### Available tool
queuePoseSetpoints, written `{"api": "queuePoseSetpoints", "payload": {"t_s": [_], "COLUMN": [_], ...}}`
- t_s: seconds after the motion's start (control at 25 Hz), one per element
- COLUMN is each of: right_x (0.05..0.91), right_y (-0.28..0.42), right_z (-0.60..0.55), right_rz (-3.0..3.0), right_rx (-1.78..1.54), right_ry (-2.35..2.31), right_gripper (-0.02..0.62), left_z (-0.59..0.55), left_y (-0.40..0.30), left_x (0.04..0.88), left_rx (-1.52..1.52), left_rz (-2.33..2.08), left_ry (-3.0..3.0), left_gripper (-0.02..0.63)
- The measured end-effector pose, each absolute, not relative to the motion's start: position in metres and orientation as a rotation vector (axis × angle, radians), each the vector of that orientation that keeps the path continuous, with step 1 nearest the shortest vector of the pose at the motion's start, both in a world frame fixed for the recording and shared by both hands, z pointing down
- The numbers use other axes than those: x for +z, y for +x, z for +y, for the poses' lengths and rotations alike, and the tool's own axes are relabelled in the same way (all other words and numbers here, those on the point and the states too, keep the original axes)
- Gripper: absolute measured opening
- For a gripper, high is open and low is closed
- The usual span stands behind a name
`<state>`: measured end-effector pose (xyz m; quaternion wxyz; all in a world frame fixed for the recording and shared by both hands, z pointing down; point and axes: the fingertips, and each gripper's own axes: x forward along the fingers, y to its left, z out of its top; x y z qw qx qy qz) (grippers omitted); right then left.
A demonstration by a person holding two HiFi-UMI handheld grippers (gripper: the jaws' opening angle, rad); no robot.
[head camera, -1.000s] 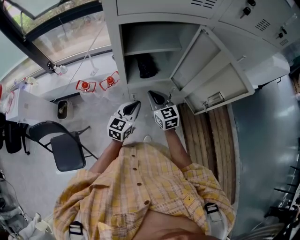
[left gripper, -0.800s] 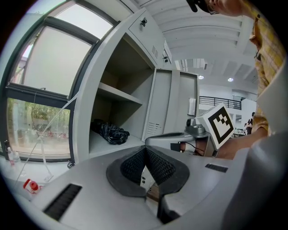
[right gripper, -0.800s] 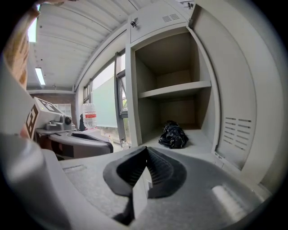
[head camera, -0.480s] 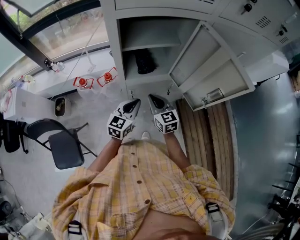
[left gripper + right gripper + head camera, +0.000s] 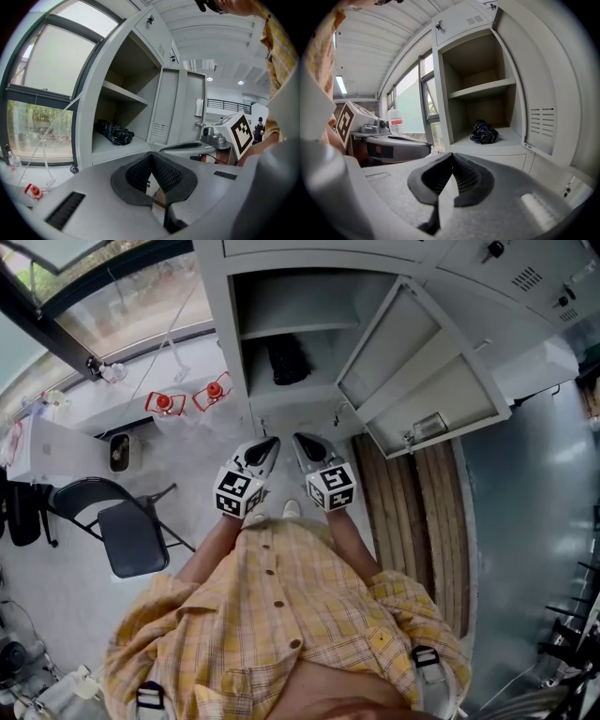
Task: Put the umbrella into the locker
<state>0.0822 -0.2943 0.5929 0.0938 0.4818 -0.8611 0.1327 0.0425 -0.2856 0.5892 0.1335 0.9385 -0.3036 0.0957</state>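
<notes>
Nearby, black chair (image 5: 132, 539); open locker door (image 5: 424, 367)

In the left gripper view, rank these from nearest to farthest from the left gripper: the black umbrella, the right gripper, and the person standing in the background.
1. The right gripper: alongside the left gripper, just to its right.
2. The umbrella: ahead and to the left, on the lower shelf of the locker.
3. The person in the background: far right, well beyond the open locker.

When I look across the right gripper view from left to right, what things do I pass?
Marker cube → water bottle → black umbrella → open locker door.
</notes>
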Motion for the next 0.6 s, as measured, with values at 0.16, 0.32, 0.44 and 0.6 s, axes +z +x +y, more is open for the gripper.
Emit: {"api": "queuePoseSetpoints", "payload": {"t_s": [0.16, 0.32, 0.44, 0.6], "right_x": [0.5966, 0.5985, 0.5987, 0.5979], "right_y": [0.0858, 0.0872, 0.0883, 0.0887], "right_z": [-0.2922, -0.2907, -0.2900, -0.2890], "right_rz": [-2.564, -2.563, -2.560, -2.562], "right_rx": [0.438, 0.456, 0.457, 0.459], "right_ry": [1.443, 1.454, 1.461, 1.470], "right_gripper": [-0.003, -0.003, -0.003, -0.003], "left_z": [-0.2816, -0.2801, -0.2809, -0.2811], "left_y": [0.0437, 0.0447, 0.0451, 0.0430], "left_x": [0.5969, 0.5998, 0.5984, 0.5972], "left_rx": [0.335, 0.346, 0.332, 0.320], "left_rz": [-0.862, -0.853, -0.863, -0.874], "left_ry": [2.728, 2.728, 2.724, 2.721], "left_gripper": [0.005, 0.005, 0.005, 0.005]}}
